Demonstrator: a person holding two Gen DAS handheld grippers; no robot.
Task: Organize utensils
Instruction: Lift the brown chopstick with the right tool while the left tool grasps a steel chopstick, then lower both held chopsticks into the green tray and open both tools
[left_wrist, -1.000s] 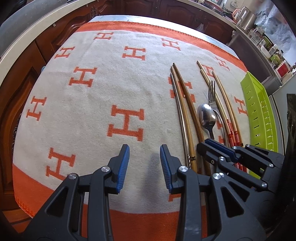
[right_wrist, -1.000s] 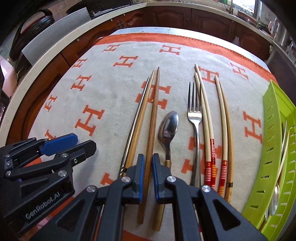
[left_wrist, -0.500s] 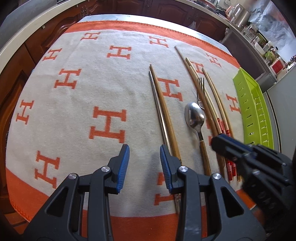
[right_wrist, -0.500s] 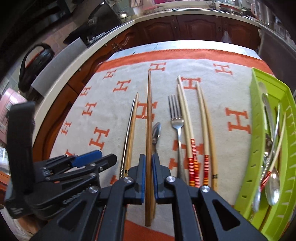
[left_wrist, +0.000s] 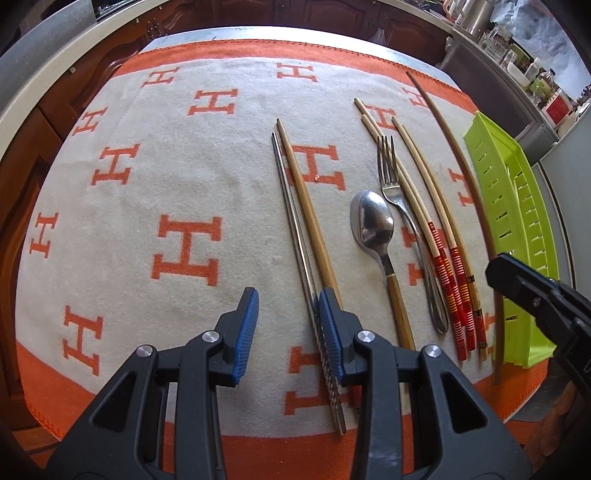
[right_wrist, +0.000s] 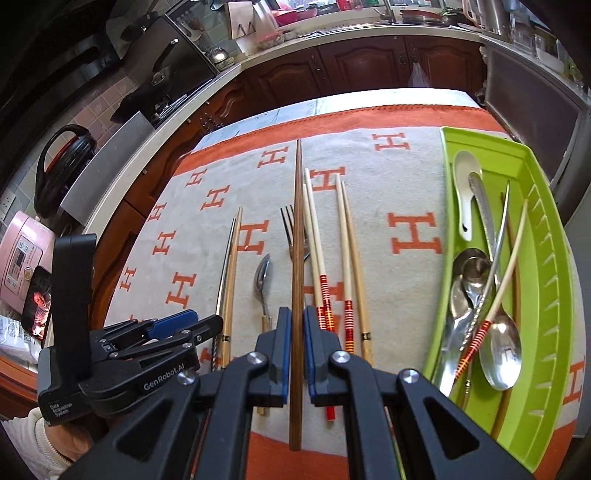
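One dark chopstick (right_wrist: 296, 280) clamped, right gripper (right_wrist: 294, 354)

Fork (left_wrist: 388, 173) lies between spoon (left_wrist: 373, 221) and tray (left_wrist: 517, 229).

Blanket (left_wrist: 207, 184): woven cloth, matt, slightly napped, cream with orange letters and border. Dark chopstick (right_wrist: 296, 258): brown wood, smooth satin finish. Spoon (left_wrist: 371, 221): polished metal bowl, mirror-glossy, with a wooden handle. Fork (left_wrist: 391, 181): bright, reflective metal. Metal chopstick (left_wrist: 295, 229): steel, dull sheen, ridged texture near the butt end. Pale chopsticks (left_wrist: 417, 199): light bamboo or wood, smooth, with glossy red and orange banding. Tray (right_wrist: 550, 280): lime-green plastic, smooth, semi-gloss, slotted walls. Ladle spoon (right_wrist: 466, 192) in the tray: white, glazed, ceramic-like. Both grippers: black matt plastic bodies, blue ribbed pads (left_wrist: 245, 332), shiny metal pins.
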